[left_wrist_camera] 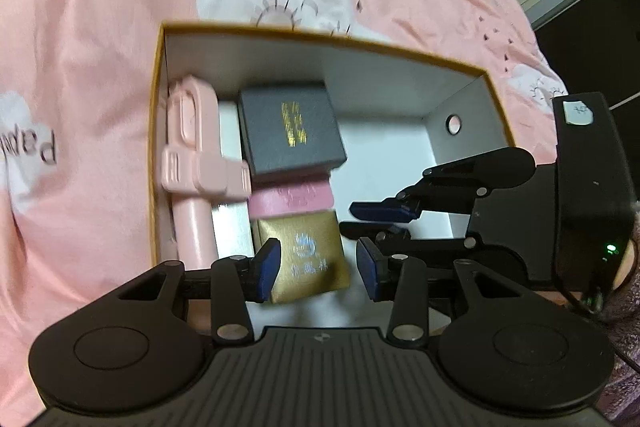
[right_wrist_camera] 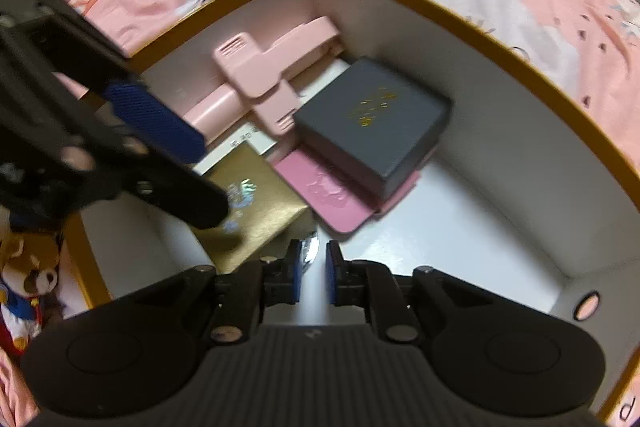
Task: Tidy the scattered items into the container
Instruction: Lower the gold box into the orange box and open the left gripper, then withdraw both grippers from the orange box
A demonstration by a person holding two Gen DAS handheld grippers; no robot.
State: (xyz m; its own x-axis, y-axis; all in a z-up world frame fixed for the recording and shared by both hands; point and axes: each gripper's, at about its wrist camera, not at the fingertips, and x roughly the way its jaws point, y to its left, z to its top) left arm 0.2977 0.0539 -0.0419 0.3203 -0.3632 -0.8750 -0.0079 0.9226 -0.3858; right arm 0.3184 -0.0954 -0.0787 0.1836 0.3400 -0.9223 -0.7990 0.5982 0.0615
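Note:
An open box with a gold rim [left_wrist_camera: 360, 45] and white inside lies on pink bedding; it also shows in the right wrist view [right_wrist_camera: 472, 15]. In it lie a pink phone holder [left_wrist_camera: 192, 163] [right_wrist_camera: 260, 75], a dark grey box [left_wrist_camera: 290, 129] [right_wrist_camera: 372, 123], a pink case [left_wrist_camera: 292, 201] [right_wrist_camera: 332, 195] and a gold pouch [left_wrist_camera: 308, 259] [right_wrist_camera: 256, 207]. My left gripper [left_wrist_camera: 318, 269] is open around the gold pouch, just over the box. My right gripper [right_wrist_camera: 313, 273] is nearly shut, with a thin silvery thing [right_wrist_camera: 310, 251] between its pads; in the left wrist view [left_wrist_camera: 374, 217] it reaches in from the right.
Pink printed bedding [left_wrist_camera: 100, 47] surrounds the box. A plush bear [right_wrist_camera: 28, 279] lies outside the box at the left. A white card [right_wrist_camera: 240, 143] lies under the items. The box's right wall has a round hole [left_wrist_camera: 453, 124].

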